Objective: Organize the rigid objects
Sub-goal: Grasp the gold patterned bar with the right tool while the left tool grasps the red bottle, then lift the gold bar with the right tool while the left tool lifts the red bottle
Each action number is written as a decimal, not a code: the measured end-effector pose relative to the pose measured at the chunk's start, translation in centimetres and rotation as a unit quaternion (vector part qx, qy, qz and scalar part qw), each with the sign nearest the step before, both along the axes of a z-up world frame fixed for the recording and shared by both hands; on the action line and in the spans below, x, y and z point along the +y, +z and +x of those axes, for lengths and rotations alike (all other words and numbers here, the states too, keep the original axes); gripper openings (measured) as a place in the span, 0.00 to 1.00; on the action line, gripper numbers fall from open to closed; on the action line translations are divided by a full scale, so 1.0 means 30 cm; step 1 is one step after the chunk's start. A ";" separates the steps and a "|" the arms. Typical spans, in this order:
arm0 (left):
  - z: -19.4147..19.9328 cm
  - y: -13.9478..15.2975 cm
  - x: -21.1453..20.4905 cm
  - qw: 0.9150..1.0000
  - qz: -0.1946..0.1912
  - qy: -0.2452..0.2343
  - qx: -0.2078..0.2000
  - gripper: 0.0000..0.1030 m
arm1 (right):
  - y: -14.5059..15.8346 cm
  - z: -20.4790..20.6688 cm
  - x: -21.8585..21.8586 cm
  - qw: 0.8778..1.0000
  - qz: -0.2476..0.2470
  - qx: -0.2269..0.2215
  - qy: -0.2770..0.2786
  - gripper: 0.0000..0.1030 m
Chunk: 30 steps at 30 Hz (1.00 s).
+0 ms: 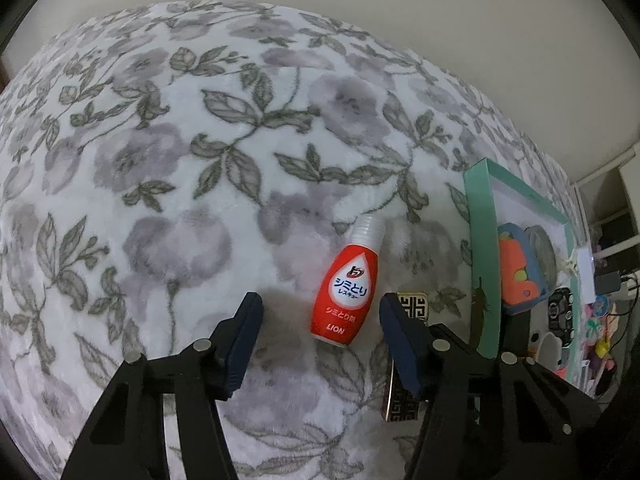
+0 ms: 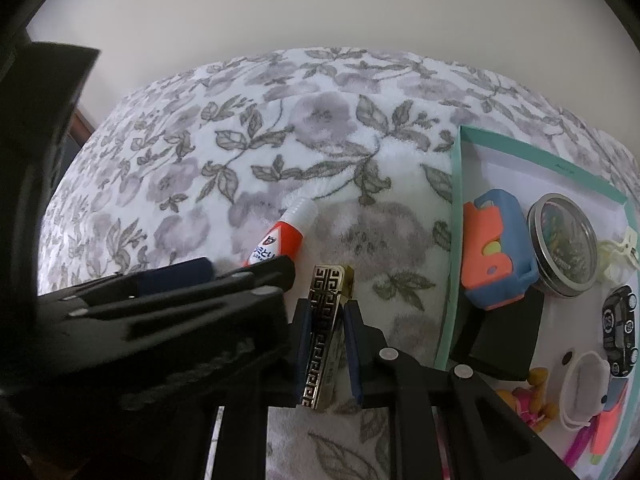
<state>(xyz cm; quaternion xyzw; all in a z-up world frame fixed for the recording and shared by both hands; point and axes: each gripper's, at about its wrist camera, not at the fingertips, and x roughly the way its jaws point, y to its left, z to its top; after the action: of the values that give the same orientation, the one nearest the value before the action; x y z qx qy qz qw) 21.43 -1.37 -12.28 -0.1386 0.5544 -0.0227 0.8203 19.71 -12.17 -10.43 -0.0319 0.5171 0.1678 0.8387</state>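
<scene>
Floral blanket [image 2: 320,152], teal box [image 2: 456,184] holding round tin [image 2: 562,246], toys [image 2: 494,248]

Black gripper [image 1: 320,312] frames, navy-blue padded jaws, silver round screws.

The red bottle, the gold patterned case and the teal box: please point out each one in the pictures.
red bottle [image 1: 344,296]: left wrist view, on its white label.
gold patterned case [image 2: 322,328]: right wrist view, on its patterned face between the jaws.
teal box [image 2: 454,216]: right wrist view, on its left wall.
</scene>
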 end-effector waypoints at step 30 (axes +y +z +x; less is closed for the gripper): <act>-0.020 0.014 0.066 1.000 0.014 0.023 0.010 0.32 | -0.005 -0.007 0.013 1.000 -0.011 0.001 0.009 0.25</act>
<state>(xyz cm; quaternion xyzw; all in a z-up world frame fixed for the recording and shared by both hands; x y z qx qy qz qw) 20.82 0.61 -11.86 -0.1400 0.5595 0.0051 0.8169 19.48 -11.78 -10.58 -0.0460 0.5195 0.1700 0.8361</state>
